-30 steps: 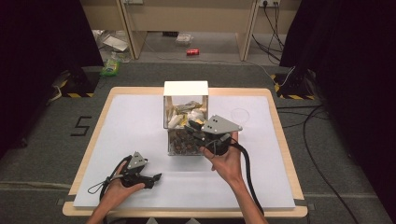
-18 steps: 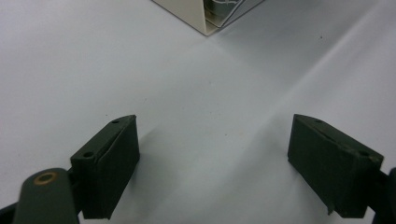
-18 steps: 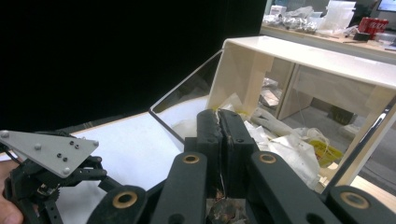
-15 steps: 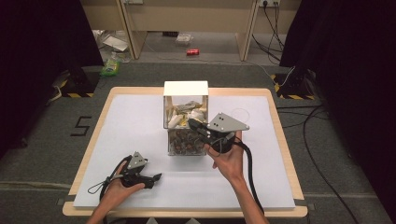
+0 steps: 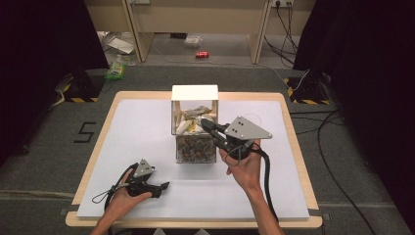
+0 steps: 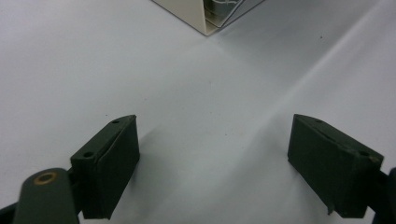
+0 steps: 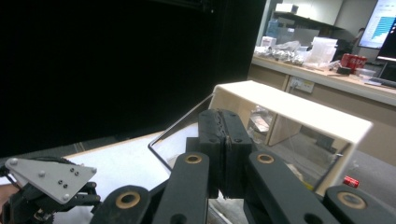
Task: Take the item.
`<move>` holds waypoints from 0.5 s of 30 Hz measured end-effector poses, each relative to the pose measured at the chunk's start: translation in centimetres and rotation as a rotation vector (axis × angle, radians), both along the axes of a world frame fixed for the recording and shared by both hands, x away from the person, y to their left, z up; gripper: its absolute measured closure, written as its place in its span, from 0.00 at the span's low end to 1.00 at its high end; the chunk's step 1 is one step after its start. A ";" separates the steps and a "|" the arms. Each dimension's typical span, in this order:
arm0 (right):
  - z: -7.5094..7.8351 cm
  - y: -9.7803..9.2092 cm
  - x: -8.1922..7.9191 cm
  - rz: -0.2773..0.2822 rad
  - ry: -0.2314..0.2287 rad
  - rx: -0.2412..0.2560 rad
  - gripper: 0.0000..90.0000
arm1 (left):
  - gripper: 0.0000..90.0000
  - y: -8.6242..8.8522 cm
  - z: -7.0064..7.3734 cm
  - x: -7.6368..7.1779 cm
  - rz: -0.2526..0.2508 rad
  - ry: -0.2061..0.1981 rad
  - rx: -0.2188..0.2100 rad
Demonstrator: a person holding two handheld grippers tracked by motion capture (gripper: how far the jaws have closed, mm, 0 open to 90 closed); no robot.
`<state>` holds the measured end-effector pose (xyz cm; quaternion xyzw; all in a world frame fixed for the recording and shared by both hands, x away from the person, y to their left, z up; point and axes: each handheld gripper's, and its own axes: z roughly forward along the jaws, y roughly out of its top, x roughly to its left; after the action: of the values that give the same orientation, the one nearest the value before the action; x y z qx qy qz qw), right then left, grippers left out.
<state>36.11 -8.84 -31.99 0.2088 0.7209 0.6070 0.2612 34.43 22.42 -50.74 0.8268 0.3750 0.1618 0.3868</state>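
While the right gripper (image 5: pixel 207 125) hovers pinched together, empty, over the clear box (image 5: pixel 194 128), nothing blocks it. The left gripper (image 5: pixel 164 186) rests wide apart, empty, on the white mat (image 5: pixel 147 132).

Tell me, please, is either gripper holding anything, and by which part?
Nothing held: the left gripper is open over bare table, and the right gripper is shut with nothing visible between its jaws.

Only readable sign: a black "5" (image 5: pixel 86 132) marked on the grey floor (image 5: pixel 44 161) left of the table.

High view above table (image 5: pixel 147 122) looking down, tool cameras low and close, all sharing clear box (image 5: pixel 194 128).
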 end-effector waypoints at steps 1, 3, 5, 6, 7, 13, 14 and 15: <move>0.1 -0.2 0.0 -0.002 -0.003 0.007 0.99 | 0.17 0.0 0.0 0.0 0.000 0.000 0.000; 0.3 -0.5 -0.1 0.002 0.006 0.023 0.99 | 0.17 0.0 0.0 0.0 0.000 0.000 0.000; 0.5 -0.7 -0.2 0.006 0.013 0.031 0.99 | 0.17 0.0 0.0 0.0 0.000 0.000 0.000; 0.6 -0.9 -0.2 0.007 0.013 0.035 0.99 | 0.17 0.0 0.0 0.0 0.000 0.000 0.000; 0.7 -1.1 -0.2 0.007 0.011 0.040 0.99 | 0.17 0.0 0.0 0.0 0.000 0.000 -0.001; 1.4 -2.3 -0.8 -0.004 -0.004 0.071 0.99 | 0.17 0.0 0.0 0.0 0.000 0.000 -0.001; 1.5 -2.6 -0.9 -0.007 0.000 0.075 0.99 | 0.17 0.0 0.0 0.0 0.000 0.000 -0.001; 1.6 -2.8 -0.9 -0.013 -0.002 0.079 0.99 | 0.17 0.0 0.0 0.0 0.000 0.001 -0.001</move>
<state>35.16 -11.67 -30.40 0.2229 0.6948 0.6335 0.2574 34.43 22.43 -50.74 0.8267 0.3751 0.1614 0.3871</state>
